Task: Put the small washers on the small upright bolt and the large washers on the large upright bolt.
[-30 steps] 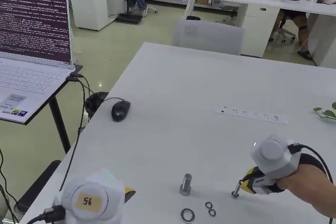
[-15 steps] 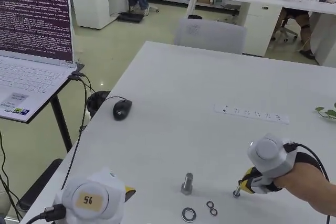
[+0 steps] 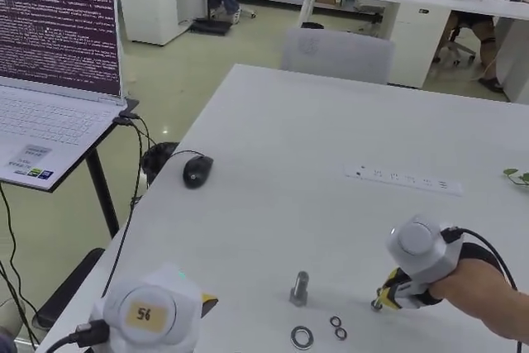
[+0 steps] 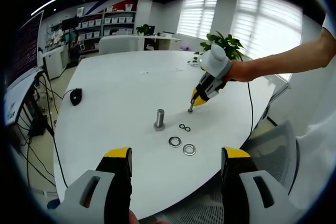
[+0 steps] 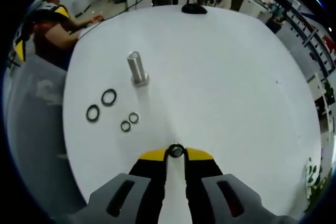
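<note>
The large bolt (image 3: 299, 288) (image 4: 159, 119) (image 5: 137, 68) stands upright on the white table (image 3: 331, 138). Two large washers (image 4: 174, 141) (image 5: 109, 97) and two small washers (image 3: 335, 321) (image 4: 181, 126) (image 5: 134, 117) lie flat just in front of it. To their right, my right gripper (image 3: 382, 299) (image 5: 176, 153) is shut on the small bolt (image 3: 376, 304) (image 4: 190, 108) (image 5: 176, 151), which stands upright on the table. My left gripper (image 3: 202, 305) (image 4: 177, 156) hovers open near the table's front left edge, with nothing between its jaws.
A black mouse (image 3: 197, 170) lies at the table's left edge and a white power strip (image 3: 402, 180) further back. A laptop (image 3: 50, 80) sits on a stand to the left, and a grey chair (image 3: 335, 54) is at the far side.
The head camera has shifted a little. The right gripper keeps its hold on the small bolt in the same place, and the left gripper has stayed put.
</note>
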A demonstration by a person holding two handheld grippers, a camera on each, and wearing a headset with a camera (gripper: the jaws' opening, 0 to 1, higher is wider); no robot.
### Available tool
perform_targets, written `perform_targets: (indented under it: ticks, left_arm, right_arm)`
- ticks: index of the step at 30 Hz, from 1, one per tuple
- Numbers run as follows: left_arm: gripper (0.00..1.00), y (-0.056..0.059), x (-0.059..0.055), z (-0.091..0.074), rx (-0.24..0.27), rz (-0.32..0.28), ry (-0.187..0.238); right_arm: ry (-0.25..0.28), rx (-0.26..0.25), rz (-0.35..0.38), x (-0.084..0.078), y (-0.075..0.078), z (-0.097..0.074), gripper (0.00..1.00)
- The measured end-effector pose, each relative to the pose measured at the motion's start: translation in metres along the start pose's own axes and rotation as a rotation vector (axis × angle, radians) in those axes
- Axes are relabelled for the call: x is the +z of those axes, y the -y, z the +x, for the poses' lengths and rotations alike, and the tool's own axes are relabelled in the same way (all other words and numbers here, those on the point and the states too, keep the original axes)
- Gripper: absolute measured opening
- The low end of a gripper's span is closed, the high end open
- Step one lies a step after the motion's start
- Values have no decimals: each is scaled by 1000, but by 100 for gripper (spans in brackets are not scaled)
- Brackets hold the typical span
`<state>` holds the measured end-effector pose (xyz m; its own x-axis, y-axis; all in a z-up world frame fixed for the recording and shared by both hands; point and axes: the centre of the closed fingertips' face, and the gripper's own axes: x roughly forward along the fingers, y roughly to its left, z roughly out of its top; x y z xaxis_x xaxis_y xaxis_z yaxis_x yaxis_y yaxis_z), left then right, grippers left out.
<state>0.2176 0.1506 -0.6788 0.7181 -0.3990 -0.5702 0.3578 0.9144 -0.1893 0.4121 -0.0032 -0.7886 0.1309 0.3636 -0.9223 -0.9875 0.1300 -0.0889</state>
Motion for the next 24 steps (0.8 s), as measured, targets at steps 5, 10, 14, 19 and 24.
perform_targets:
  ticks: [5, 10, 14, 19, 24]
  left_arm:
    - [69, -1, -2, -2, 6, -6, -1]
    - [69, -3, -2, -4, 14, -9, 0]
    - [69, -5, -3, -5, 20, -13, -1]
    - [69, -4, -3, -5, 21, -15, 0]
    - [69, -1, -2, -2, 13, -13, 3]
  right_arm:
    - [-11, 2, 3, -4, -1, 9, 14]
    - [-18, 5, 2, -7, -2, 17, 14]
    - [-10, 2, 22, -7, 0, 19, 15]
    - [15, -13, 42, -9, 2, 12, 18]
    - [27, -28, 121, -26, 1, 6, 19]
